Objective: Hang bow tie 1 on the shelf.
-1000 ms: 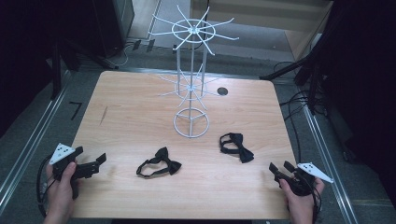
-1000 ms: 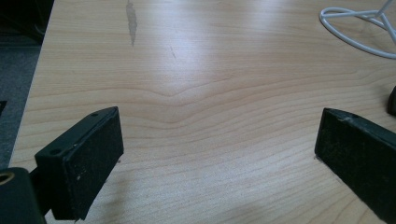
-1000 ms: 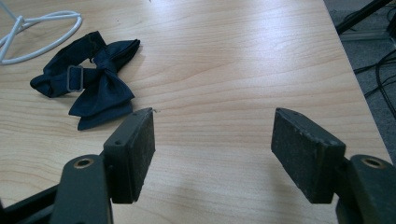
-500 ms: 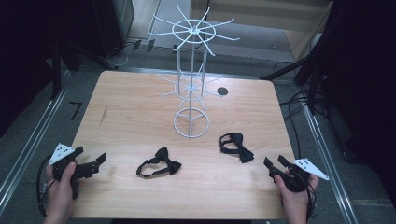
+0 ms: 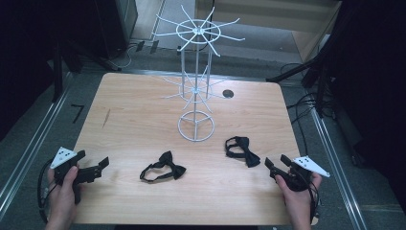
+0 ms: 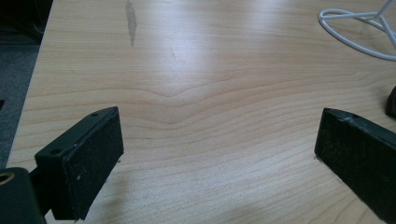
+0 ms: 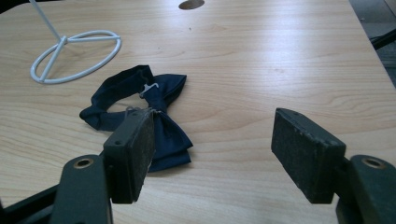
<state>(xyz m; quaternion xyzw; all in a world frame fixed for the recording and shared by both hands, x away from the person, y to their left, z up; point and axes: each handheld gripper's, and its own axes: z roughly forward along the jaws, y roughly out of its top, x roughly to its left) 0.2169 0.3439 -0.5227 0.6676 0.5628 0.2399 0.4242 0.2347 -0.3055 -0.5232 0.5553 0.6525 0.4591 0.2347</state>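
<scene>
Right tool (image 5: pixel 276 166) jaws wide apart, just opening, holding nothing, beside the navy bow tie (image 7: pixel 140 109); left tool (image 5: pixel 91 165) gapes empty over the worktop (image 5: pixel 143 110); both hands low at the near edge

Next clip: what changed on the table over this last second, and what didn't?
The right claw slid inward toward the dark bow tie near it, jaws open, nothing gripped. The left claw kept its place, open and empty. Both bow ties, including the middle one, and the white wire display stand stayed put on the wooden table.
</scene>
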